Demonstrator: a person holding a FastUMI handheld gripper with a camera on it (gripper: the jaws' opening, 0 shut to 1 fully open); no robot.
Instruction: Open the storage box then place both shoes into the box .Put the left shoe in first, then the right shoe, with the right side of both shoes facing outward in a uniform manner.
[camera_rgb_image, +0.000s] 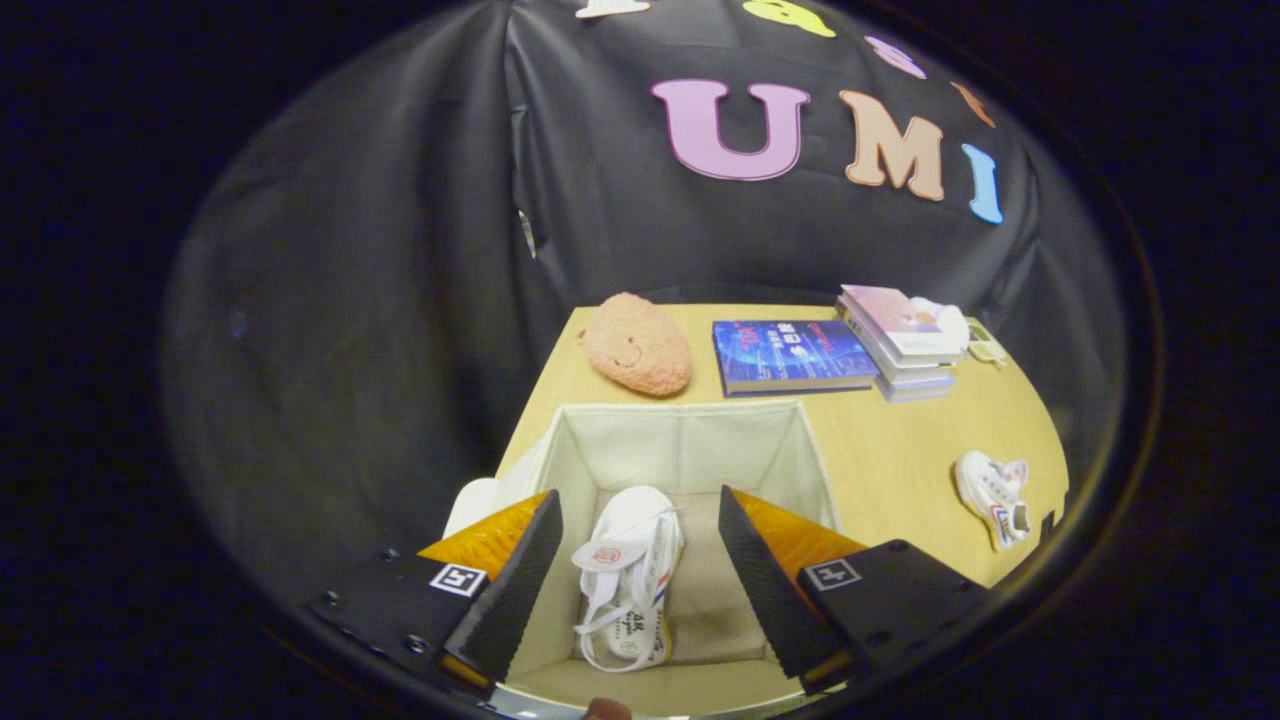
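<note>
An open beige fabric storage box (680, 440) stands on the wooden table just below my fingers. One white shoe (625, 575) with red and blue side stripes lies on its side on the box floor, toward the box's left wall, seen between my fingers. My gripper (640, 560) hovers above the box, open, with nothing held. The second white shoe (993, 495) lies on the table to the right of the box, well beyond my right finger.
At the table's (900, 450) back lie a pink plush toy (637, 345), a blue book (793, 355) and a stack of books (905, 342) with a white object on top. A white piece (472, 503), perhaps the box lid, shows left of the box.
</note>
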